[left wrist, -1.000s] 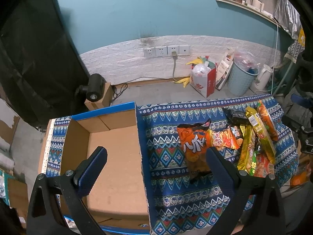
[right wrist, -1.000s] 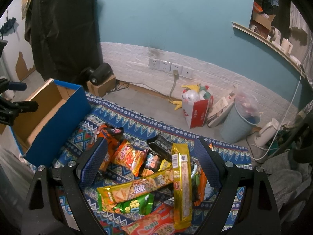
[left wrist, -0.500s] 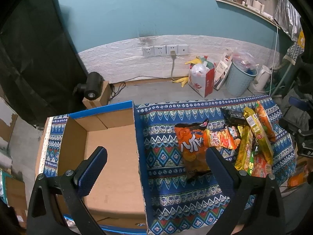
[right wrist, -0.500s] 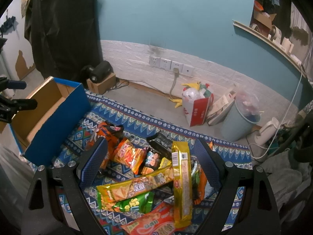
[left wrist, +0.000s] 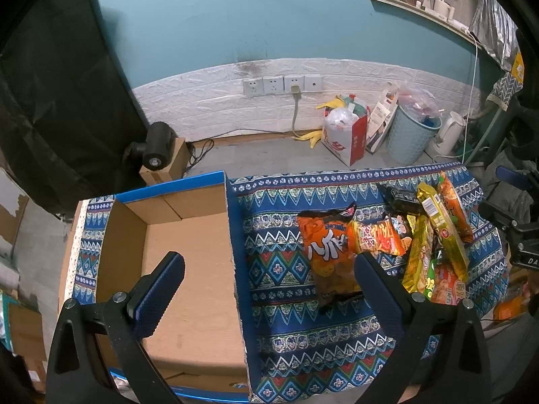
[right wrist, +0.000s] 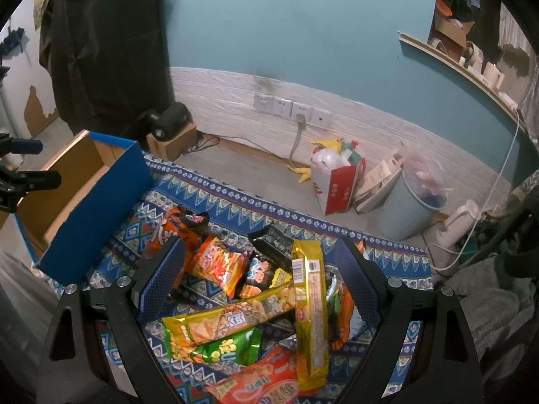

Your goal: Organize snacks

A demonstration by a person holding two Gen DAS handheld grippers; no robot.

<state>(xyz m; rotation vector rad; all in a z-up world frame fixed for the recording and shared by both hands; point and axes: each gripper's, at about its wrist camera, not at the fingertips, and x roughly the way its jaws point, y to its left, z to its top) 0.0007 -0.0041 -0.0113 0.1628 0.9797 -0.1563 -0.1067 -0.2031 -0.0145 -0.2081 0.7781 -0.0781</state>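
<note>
- The left gripper (left wrist: 269, 289) is held with its jaws spread wide and nothing between them; one finger is seen over the box (left wrist: 188, 269), the other over the near edge of the orange bag (left wrist: 328, 252).
- The box is open-topped, blue outside and brown inside, and is set on the patterned cloth (left wrist: 279, 235) at the left end of the table.
- No snack is seen inside the box.
- The snacks are piled on the cloth to the right of the box, well apart from it except for the orange bag, which lies nearest.
- The right gripper (right wrist: 262, 279) is held above the pile, jaws wide apart and holding nothing.
- Between its fingers, in the right wrist view, a gold pack (right wrist: 311, 316) is laid lengthwise across a yellow pack (right wrist: 229, 320).
- A green pack (right wrist: 224, 350) is tucked under the yellow one, and a red-orange pack (right wrist: 259, 383) lies nearest the camera.
- A small orange pack (right wrist: 219, 266) and a black pack (right wrist: 274, 245) lie further back; whether the two touch cannot be told, as the pile overlaps there.
- Beyond the table, a bin (right wrist: 412, 212) and a red-and-white bag (right wrist: 337, 185) are stood on the floor by the wall.
</note>
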